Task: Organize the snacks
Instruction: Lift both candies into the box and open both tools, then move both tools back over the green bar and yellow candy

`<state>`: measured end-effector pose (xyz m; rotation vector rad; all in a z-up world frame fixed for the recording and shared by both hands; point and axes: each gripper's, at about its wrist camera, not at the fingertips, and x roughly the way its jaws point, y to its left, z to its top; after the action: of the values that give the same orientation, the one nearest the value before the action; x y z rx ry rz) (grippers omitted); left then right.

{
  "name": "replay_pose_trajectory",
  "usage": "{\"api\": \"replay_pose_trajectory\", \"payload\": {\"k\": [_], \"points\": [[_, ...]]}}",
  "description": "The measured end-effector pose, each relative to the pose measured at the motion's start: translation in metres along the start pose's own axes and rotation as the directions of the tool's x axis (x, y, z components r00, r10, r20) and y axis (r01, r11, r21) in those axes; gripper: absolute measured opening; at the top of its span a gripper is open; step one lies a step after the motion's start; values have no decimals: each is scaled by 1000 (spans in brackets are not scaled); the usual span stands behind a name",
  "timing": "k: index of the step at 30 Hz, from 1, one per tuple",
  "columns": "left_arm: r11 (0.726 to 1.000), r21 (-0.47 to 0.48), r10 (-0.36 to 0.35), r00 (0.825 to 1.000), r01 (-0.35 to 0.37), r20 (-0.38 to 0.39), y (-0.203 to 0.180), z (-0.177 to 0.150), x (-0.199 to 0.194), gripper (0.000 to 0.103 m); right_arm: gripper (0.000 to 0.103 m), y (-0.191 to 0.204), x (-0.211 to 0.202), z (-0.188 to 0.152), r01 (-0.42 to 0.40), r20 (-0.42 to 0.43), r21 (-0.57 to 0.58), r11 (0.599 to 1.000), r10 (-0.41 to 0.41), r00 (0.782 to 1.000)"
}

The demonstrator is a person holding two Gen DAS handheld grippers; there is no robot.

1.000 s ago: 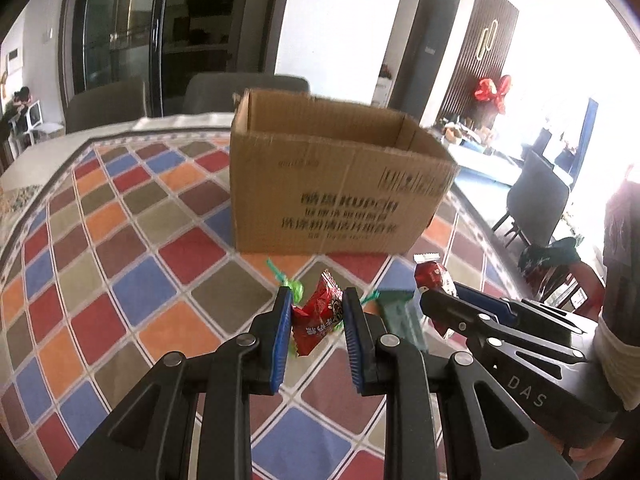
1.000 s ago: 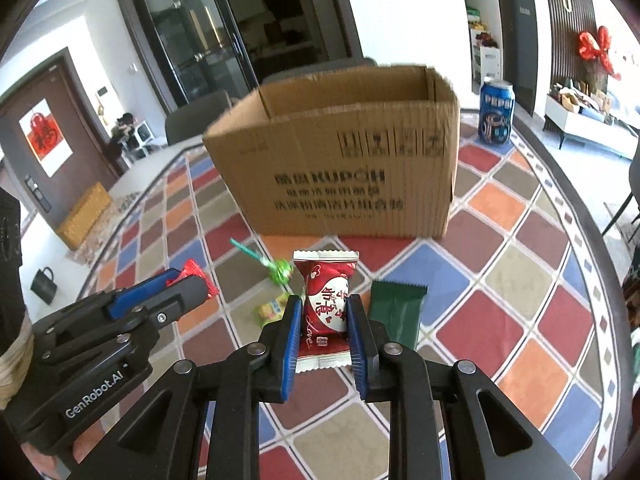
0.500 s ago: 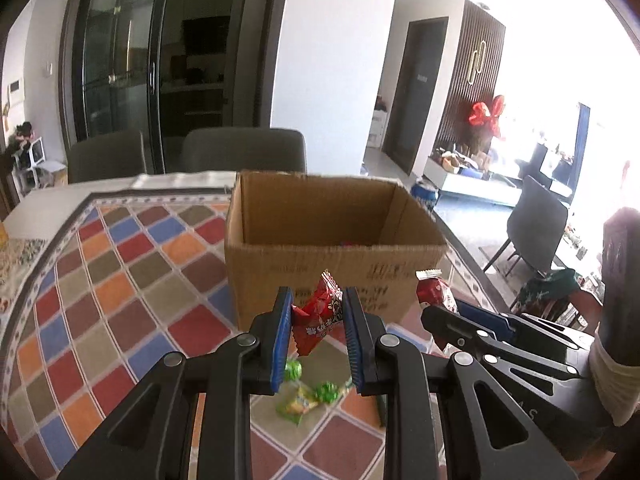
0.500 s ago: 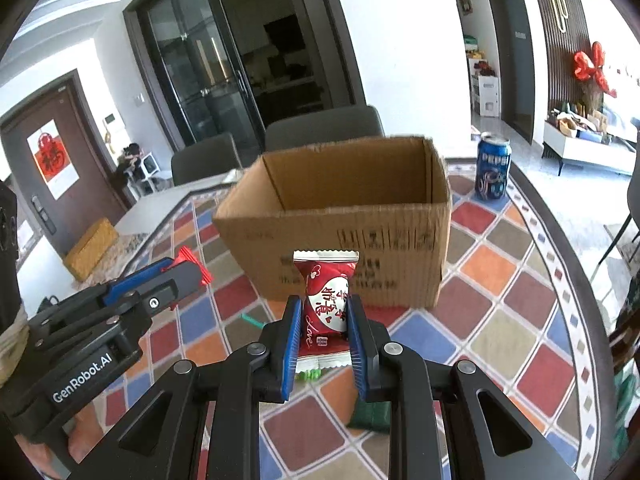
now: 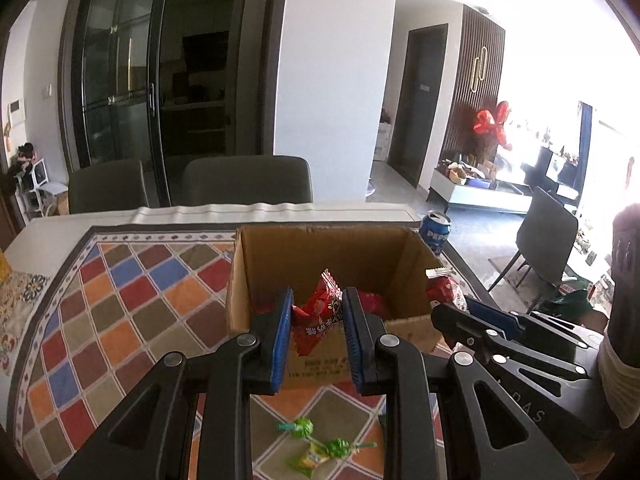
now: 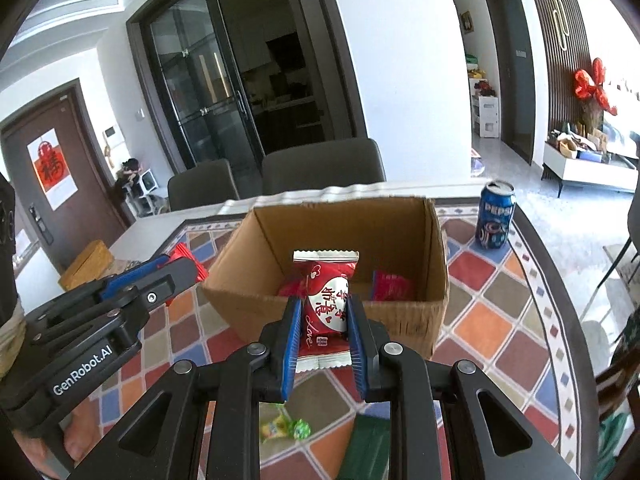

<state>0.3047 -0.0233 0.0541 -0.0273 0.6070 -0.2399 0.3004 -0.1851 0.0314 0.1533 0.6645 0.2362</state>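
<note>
The desk, under its checkered cloth, carries the open cardboard box at 12 o'clock of both my grippers. I hold the left gripper just above the box's near rim, fingers closed on a crumpled red snack packet. My right gripper sits beside it, fingers closed on a red heart-printed packet standing upright. Red packets lie inside the box. A Pepsi can stands at 2 o'clock. Green candies lie at 6 o'clock.
</note>
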Motion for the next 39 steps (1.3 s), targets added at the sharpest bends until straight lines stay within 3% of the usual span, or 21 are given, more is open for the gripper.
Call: {"api": "replay_pose_trajectory", "payload": {"k": [18,21,22,25,30,39], "points": [[999,19,35,997,-34,-72,11,27,66,26,24,-10,48,39,41,-17,-35,999,-42,999],[998,28,64,994,-62,-86,11,31,71,33,24,-10,55,43,51,-23,-36,998,-51,998],[997,28,70,994,-68,-80,11,32,69,38,25,-11,56,44,57,-23,-36,998,-58,998],[994,50,103,994,-101,-41,9,28,55,47,41,-11,52,43,95,-6,-36,995,-95,995],[991,67,120,993,-119,-18,8,19,33,49,42,-11,37,37,103,11,-41,994,-103,995],[996,45,78,997,-77,-28,5,-8,-10,54,48,-3,5,12,97,4,-43,994,-97,995]]}}
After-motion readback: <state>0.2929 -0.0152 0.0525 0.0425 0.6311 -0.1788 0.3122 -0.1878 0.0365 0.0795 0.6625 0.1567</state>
